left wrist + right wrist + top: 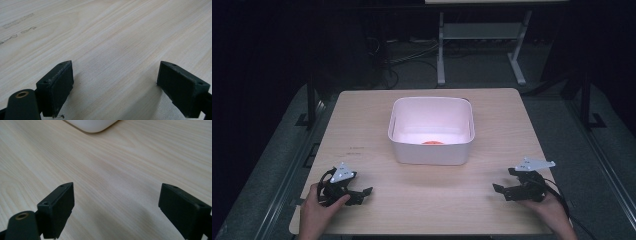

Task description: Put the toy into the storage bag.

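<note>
A white rectangular tub (431, 131) stands at the middle of the wooden table (362, 135), with a bit of something orange-red (432, 142) on its floor. My left gripper (361, 192) rests low at the table's front left, held in a hand, jaws wide apart with bare wood between them (115, 82). At the front right my right gripper (506, 184) is also low over the table, open and empty (116, 205), pointing toward the tub. A rounded corner of the tub (91, 125) shows at the top of the right gripper view.
The table's front edge lies just behind both hands. Faint pencil-like marks (354, 151) sit on the wood left of the tub. Beyond the table, a white desk frame (482, 45) and cables stand on the dark floor.
</note>
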